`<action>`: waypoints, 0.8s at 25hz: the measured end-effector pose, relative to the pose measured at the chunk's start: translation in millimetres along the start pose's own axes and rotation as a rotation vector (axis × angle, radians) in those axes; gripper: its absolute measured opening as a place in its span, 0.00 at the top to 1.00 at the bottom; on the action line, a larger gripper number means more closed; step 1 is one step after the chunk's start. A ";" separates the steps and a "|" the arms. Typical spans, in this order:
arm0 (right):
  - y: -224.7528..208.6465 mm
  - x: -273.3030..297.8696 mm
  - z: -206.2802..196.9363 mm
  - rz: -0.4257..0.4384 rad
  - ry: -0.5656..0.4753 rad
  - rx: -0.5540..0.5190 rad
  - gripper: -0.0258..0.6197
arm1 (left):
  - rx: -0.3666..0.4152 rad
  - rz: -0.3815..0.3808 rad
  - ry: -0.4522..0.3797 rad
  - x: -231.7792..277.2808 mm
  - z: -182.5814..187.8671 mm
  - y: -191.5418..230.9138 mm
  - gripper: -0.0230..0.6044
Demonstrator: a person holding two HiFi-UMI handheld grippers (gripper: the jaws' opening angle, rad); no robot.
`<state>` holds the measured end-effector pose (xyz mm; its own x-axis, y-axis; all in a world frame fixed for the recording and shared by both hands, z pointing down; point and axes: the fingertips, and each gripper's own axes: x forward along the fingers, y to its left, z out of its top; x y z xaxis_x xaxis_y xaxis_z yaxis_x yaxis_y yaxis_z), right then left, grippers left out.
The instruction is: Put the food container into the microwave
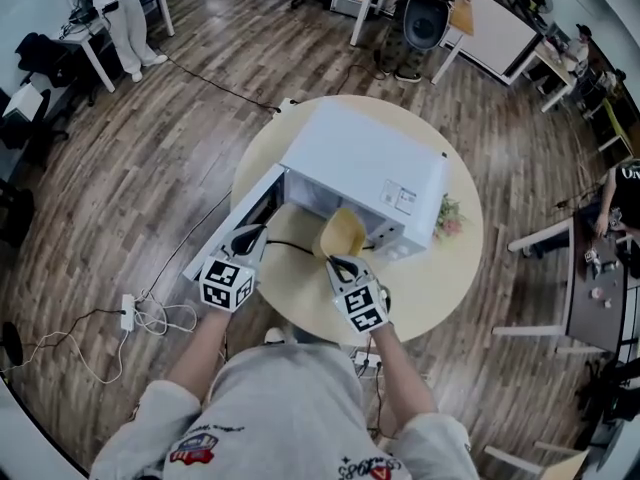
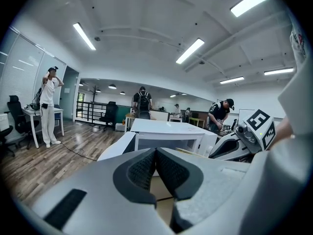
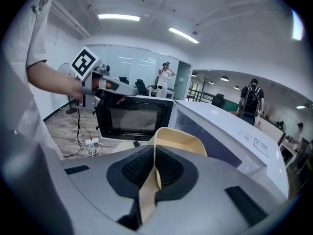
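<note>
A white microwave (image 1: pixel 365 163) stands on a round table (image 1: pixel 445 278), its door (image 1: pixel 235 218) swung open to the left. The cream food container (image 1: pixel 340 233) hangs just in front of the oven's opening, tilted, with my right gripper (image 1: pixel 340 264) shut on its rim. In the right gripper view the container (image 3: pixel 178 140) rises between the jaws of that gripper (image 3: pixel 154 168), with the dark door (image 3: pixel 132 119) behind. My left gripper (image 1: pixel 246 242) is shut and empty beside the open door. In the left gripper view its pads meet at the left gripper (image 2: pixel 156 168), facing the microwave (image 2: pixel 166 133).
A small flower bunch (image 1: pixel 450 218) lies on the table right of the microwave. Cables and a power strip (image 1: pixel 128 311) trail on the wooden floor at left. Desks, chairs and people stand around the room's edges.
</note>
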<state>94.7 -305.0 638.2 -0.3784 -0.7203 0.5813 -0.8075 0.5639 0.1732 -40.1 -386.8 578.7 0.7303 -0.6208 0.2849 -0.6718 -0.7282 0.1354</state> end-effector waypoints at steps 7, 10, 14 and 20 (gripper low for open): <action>11.5 13.9 -9.9 0.049 0.074 -0.169 0.93 | -0.008 0.016 0.000 -4.6 -1.8 5.2 0.96; 9.6 23.2 -15.7 0.059 0.096 -0.205 0.93 | -0.011 0.018 -0.003 -4.9 -3.4 5.1 0.96; 2.1 37.0 -23.4 0.067 0.133 -0.234 0.93 | -0.011 0.020 0.001 -5.9 -4.0 6.0 0.96; -14.9 58.9 -33.4 0.079 0.186 -0.303 0.93 | -0.013 0.021 0.016 -3.1 -7.4 6.3 0.96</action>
<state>99.5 -342.3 696.4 -0.3224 -0.5998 0.7323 -0.5976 0.7290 0.3340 -47.5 -387.3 585.7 0.7140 -0.6311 0.3032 -0.6886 -0.7112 0.1413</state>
